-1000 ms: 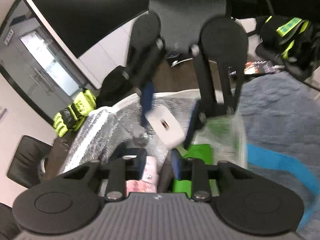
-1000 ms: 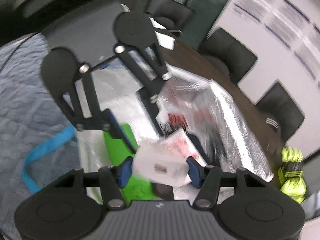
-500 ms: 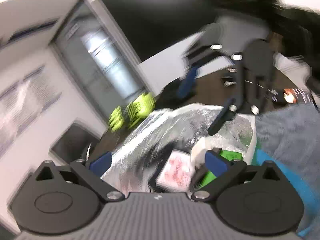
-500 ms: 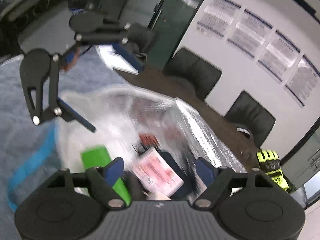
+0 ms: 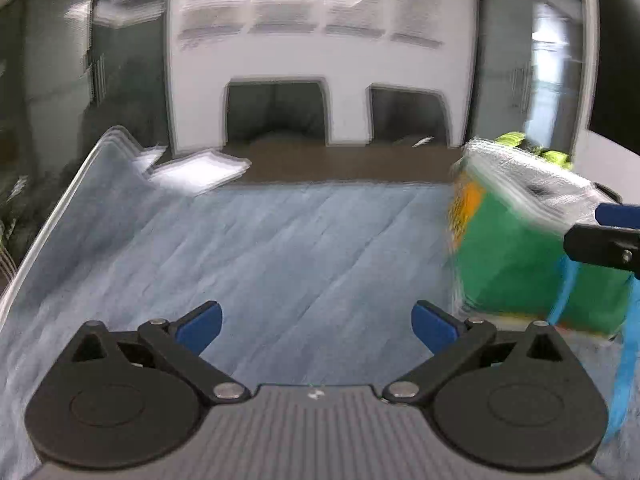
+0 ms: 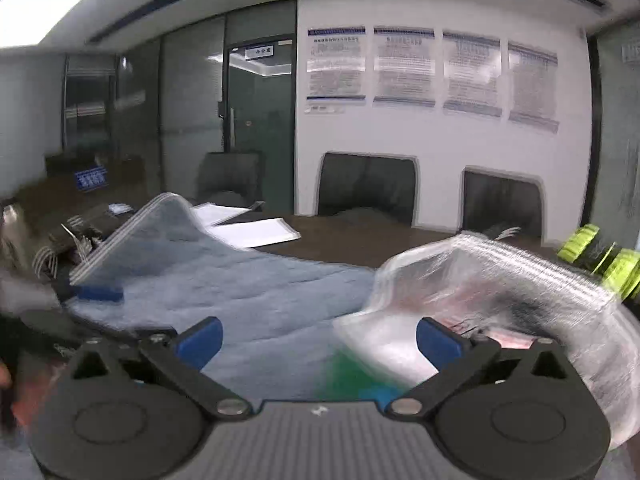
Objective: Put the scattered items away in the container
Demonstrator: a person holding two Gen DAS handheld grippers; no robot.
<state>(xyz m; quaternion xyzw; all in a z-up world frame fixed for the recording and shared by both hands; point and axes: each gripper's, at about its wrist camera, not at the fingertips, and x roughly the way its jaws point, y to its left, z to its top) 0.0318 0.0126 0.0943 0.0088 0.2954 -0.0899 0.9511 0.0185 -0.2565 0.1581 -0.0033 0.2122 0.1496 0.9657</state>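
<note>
A: Status? Both views are blurred.

B: Left gripper [image 5: 316, 326] is spread wide and empty, over the blue cloth [image 5: 280, 248]. Right gripper [image 6: 318, 338] is also wide apart with nothing between the fingers. The bag [image 5: 532, 240], green outside with a foil lining, sits at the cloth's right edge; the right wrist view looks across its open mouth [image 6: 500, 280].

A: Anything left to pick up?

B: No loose items that I can see on the cloth. White papers [image 5: 200, 172] lie past its far left corner, on the brown table [image 5: 340, 164]. Yellow gloves [image 6: 600, 256] sit behind the bag. Can't tell if either counts.

A: Advice?

B: Slow down and let the views settle, then sweep the cloth edge to edge. Keep the fingers wide and clear of the bag's blue strap [image 5: 628, 344] to avoid snagging it.
</note>
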